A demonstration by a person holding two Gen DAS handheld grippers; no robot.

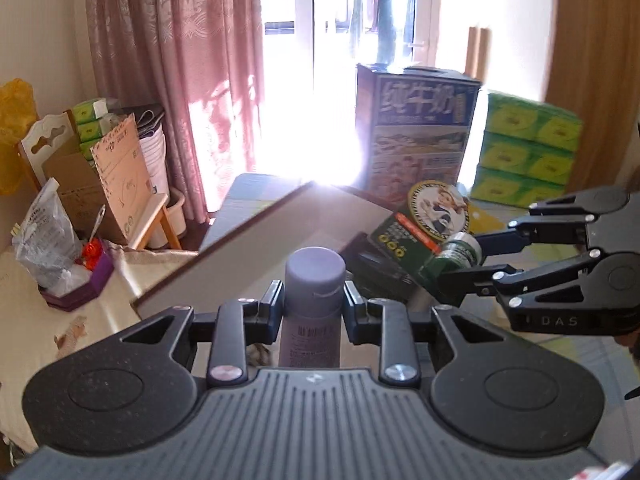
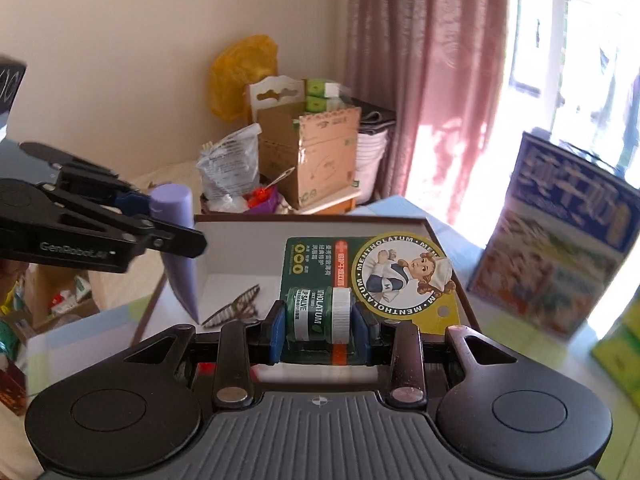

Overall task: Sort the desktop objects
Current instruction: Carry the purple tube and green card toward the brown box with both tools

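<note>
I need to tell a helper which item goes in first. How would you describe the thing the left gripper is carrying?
Find the shallow white box on the table; the left gripper hangs at its left edge, shut on a lilac tube. It is plain, tapering to a thin bottom, unlike the green lip-balm card held beside it.

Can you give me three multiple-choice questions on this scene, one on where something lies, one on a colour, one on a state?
1. Where does the hair clip lie?
A. inside the white box
B. on the milk carton
C. between the right gripper's jaws

2. What colour is the tube in the left gripper?
A. green
B. purple
C. red

3. What is the right gripper doing?
A. hanging open, holding nothing
B. clamping a spoon
C. clamping the Mentholatum lip-salve pack

Answers: 1 A, it rests on the box floor. 2 B, cap and body are lilac. 3 C, both pads press the pack's blister.
</note>
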